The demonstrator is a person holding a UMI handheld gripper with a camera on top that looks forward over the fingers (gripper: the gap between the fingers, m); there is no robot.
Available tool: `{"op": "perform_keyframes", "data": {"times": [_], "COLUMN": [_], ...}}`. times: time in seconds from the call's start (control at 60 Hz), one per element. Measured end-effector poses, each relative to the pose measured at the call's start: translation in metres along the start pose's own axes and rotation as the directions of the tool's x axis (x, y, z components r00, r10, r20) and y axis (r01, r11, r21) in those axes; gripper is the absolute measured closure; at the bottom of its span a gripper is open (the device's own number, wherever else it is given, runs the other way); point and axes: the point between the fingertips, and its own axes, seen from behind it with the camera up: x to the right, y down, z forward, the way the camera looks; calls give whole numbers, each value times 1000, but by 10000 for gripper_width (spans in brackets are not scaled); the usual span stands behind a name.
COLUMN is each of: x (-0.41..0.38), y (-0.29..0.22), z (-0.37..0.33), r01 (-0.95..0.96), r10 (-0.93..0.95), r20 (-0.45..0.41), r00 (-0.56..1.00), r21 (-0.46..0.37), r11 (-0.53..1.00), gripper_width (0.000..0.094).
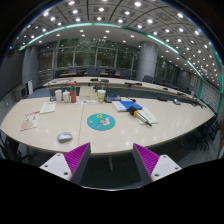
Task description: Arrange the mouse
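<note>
A small grey mouse (65, 137) lies on the pale table (120, 135), near its front edge and ahead of my left finger. A round blue-green mouse mat (101, 122) lies in the middle of the table, up and to the right of the mouse. My gripper (112, 160) is held above the table's near edge. Its fingers are spread wide, purple pads (77, 155) facing inward, with nothing between them.
Papers (30, 120) lie at the table's left. Cups and bottles (64, 96) stand at the far left. Books and a blue item (130, 105) lie right of the mat. Chairs and more desks stand beyond, in a large office hall.
</note>
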Motion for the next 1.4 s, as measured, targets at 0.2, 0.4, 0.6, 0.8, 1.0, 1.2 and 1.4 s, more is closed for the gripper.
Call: {"op": "perform_keyframes", "data": {"times": [0.2,0.4,0.6,0.8,1.0,1.2,1.4], "x": [-40,-122,-235,-299,-324,-337,-348], "y": [35,81,96,98,92,74,64], "z": [37,86,150,213,256,283,306], "r01": [10,45,47,33,27,4,35], "r10": [-9,-33,-25,4,19,41,4], "r20": [39,149,297,334,320,294,268], "r00": [999,988,954,943,947,955,963], "r21": [-40,-75,-68,-104,-140,-150,-142], "r11": [999,996,997,994,990,989,989], "gripper_width": [80,81,78,77,78,86,168]}}
